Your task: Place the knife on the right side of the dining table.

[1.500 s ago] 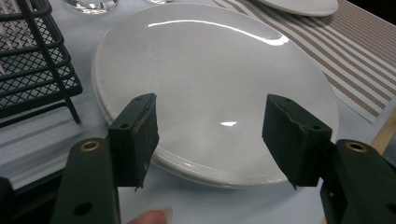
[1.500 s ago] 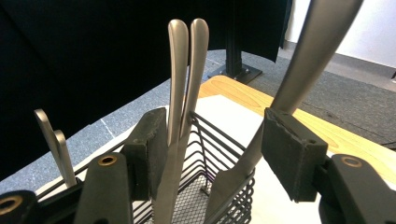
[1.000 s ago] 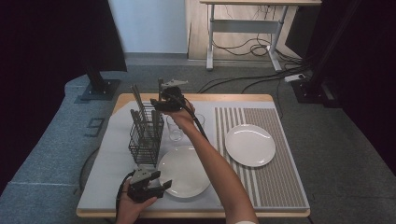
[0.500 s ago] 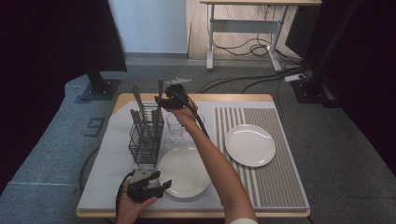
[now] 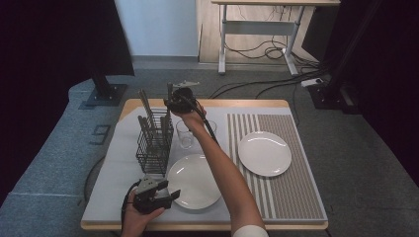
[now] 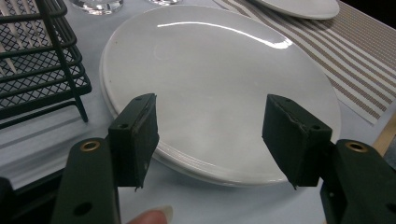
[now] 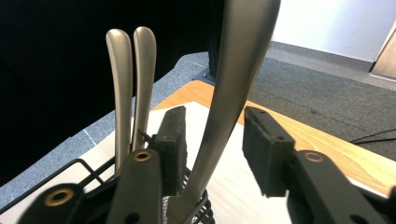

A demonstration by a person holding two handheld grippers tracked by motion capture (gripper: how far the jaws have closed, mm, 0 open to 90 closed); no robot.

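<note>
Tool [image 7: 212, 149]: jaws apart around a cutlery handle [image 7: 233, 84]
Basket [image 7: 88, 170]: two more handles [image 7: 130, 79] upright

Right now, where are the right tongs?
In the high view the right tongs hover over the back of the wire cutlery basket, open around an upright utensil handle, left of the glass.

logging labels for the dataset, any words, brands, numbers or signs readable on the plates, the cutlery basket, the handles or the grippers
None: no text can be read in any view.
Near plate: plain white, no mark.
Far plate: plain white, no mark.
Cutlery basket: bare wire, no label.
Cutlery handle between the jaws of the right gripper: smooth metal, no stamp visible.
Left gripper: black pads, no lettering.
</note>
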